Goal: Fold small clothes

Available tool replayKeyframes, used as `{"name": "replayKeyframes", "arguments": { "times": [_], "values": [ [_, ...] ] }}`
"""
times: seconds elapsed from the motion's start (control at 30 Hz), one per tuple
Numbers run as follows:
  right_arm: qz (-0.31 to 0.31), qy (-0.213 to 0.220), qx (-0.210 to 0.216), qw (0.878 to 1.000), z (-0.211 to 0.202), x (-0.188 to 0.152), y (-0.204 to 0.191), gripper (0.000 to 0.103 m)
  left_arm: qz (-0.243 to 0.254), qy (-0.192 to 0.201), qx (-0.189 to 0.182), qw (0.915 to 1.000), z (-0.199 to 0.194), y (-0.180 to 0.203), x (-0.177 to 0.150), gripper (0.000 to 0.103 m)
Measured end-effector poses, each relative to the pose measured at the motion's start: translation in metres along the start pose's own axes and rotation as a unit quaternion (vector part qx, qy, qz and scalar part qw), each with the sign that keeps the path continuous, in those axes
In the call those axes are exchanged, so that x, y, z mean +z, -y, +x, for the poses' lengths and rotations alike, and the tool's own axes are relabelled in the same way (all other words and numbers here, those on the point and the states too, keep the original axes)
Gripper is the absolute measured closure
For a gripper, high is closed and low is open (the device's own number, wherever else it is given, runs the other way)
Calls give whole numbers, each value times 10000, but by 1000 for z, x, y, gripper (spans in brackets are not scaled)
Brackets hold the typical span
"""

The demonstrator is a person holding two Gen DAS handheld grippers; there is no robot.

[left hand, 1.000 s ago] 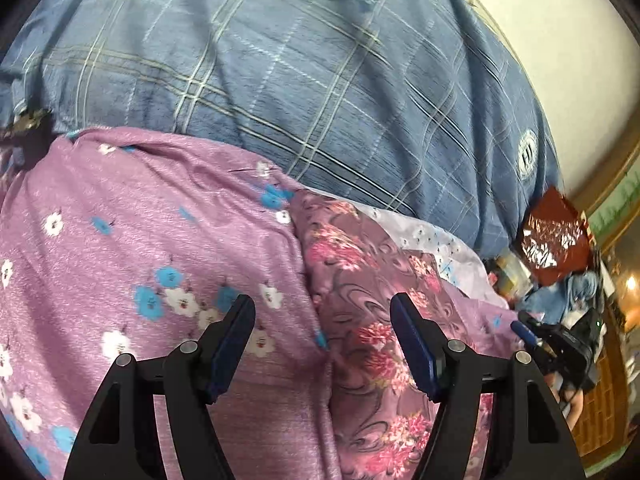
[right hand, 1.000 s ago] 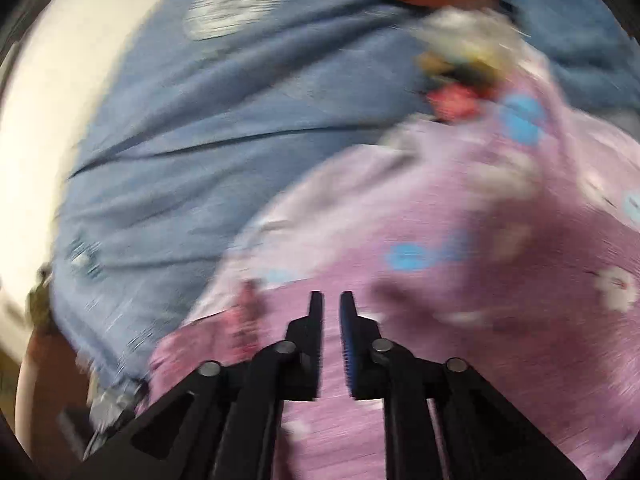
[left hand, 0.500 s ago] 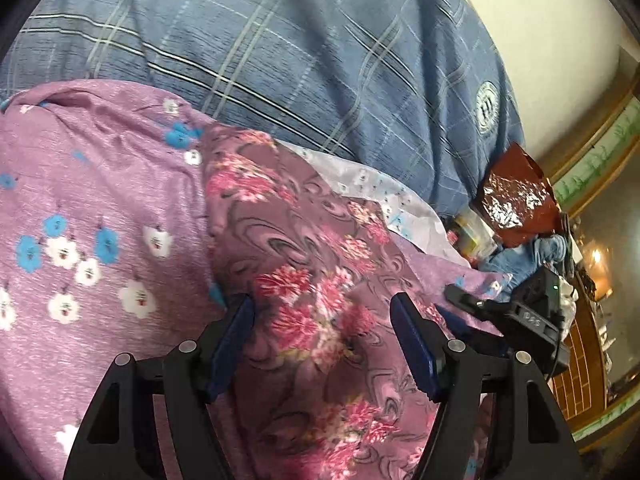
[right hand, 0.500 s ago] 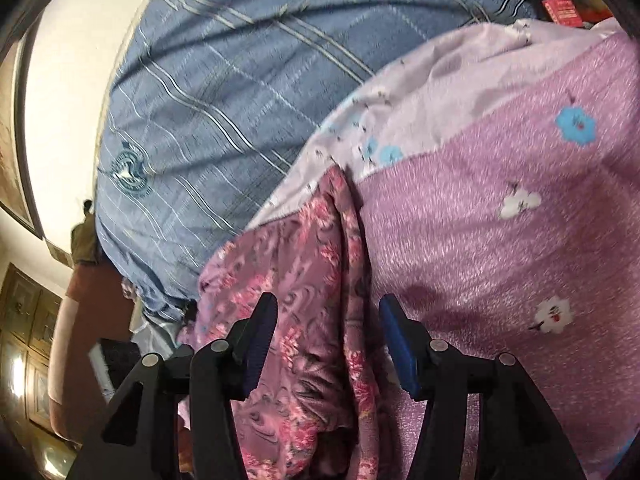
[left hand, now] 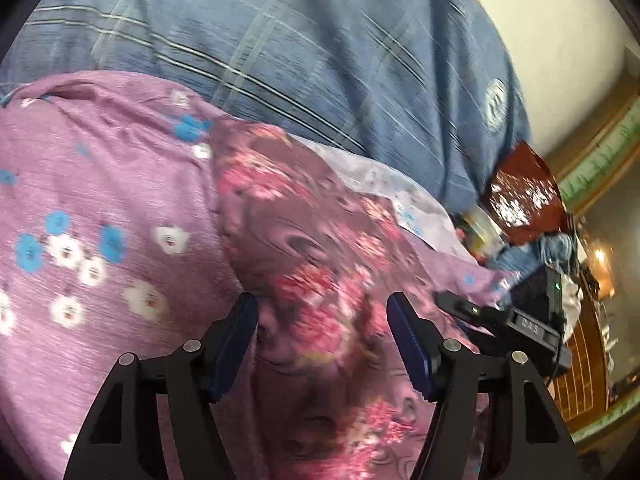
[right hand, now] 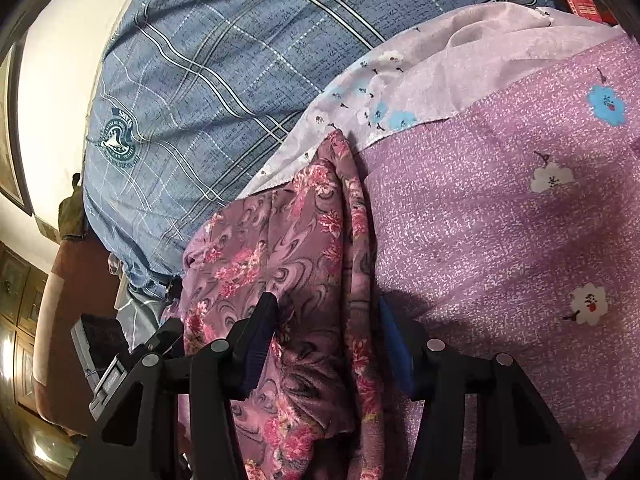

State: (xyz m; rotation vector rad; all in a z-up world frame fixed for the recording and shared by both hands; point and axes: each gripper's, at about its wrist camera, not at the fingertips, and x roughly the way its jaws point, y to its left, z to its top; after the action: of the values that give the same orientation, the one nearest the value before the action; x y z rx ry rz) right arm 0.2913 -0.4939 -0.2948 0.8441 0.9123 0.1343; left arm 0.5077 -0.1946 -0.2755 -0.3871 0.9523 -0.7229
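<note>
**Now both grippers are set over the maroon garment**

Compared with a second ago, the right gripper (right hand: 324, 320), then nearly closed above the lilac sheet, is seen with its jaws spread part-way and closing slightly, a ridge of the maroon floral garment (right hand: 280, 248) lying between them; firm pressing by the pads cannot be made out. The left gripper (left hand: 322, 320) is held wide, narrowing a little, and has been brought from the sheet's edge onto the same garment (left hand: 304, 240), which lies between its fingers without being pinched.

The garment is spread, rumpled, on the lilac flowered sheet (right hand: 500, 220), beside a paler lilac cloth (right hand: 420, 72). Behind these a blue checked cover (right hand: 240, 60) is seen against a cream wall (left hand: 552, 20). In the left wrist view the other gripper's black body (left hand: 520, 320) is found at the right, with a dark red foil packet (left hand: 524, 196) and blurred clutter beyond it.
</note>
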Motion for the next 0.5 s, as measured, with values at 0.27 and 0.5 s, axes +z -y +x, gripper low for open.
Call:
{"name": "replayKeyframes", "arguments": {
  "times": [0.27, 0.5],
  "values": [
    [13, -32, -45, 10000, 3, -1, 1, 50, -65, 105, -580, 9982, -4, -1, 4, 39],
    [29, -46, -36, 10000, 5, -1, 1, 50, 48, -170, -5, 9998, 6, -6, -3, 39]
  ]
}}
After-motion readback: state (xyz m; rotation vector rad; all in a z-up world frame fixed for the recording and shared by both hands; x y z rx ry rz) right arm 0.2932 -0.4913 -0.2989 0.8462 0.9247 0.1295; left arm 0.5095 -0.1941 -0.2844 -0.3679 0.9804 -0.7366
